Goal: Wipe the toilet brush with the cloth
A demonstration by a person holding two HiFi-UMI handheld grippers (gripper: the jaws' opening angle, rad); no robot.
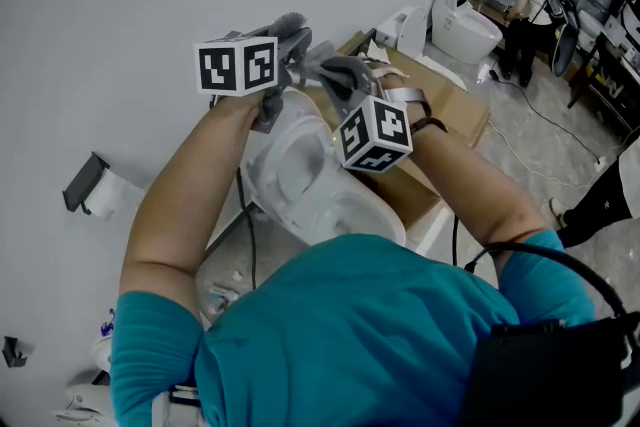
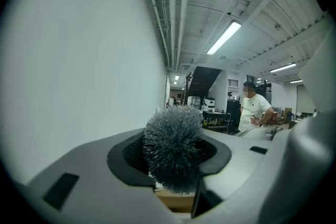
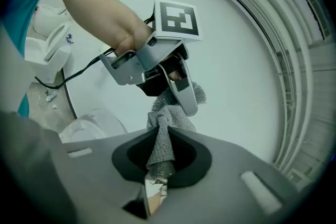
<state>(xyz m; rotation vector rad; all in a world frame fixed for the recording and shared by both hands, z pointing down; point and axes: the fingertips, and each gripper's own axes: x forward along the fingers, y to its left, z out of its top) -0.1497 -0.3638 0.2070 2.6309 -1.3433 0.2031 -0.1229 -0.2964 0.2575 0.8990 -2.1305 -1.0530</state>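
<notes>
In the head view the person holds both tools up close together over a white toilet (image 1: 350,215), next to a pale wall. The left gripper (image 1: 292,43) has the bristled head of the toilet brush (image 1: 290,20) poking out past its jaws, and the right gripper (image 1: 335,75) reaches in from just beside it. In the left gripper view that head fills the gap between the jaws. It is a round grey ball of fine bristles standing out all round, dry-looking and fairly clean. The jaws sit partly spread and appear to be clamped on the neck just under the head, though the handle itself is hidden. The brush is probably light, with a stiff shaft and springy bristles that give under pressure. The neck or handle is therefore the right place to hold it, as the bristles themselves would slip and splay. In the right gripper view the jaws are nearly together, pinching a strip of the cloth (image 3: 160,147). The cloth is grey, knitted and limp, and it runs up from the pads to bunch against the brush below the other tool's jaw. Being so soft, it will wrap around the head only if it is kept taut. A pull along the bristles could tug it free of the pinch.
</notes>
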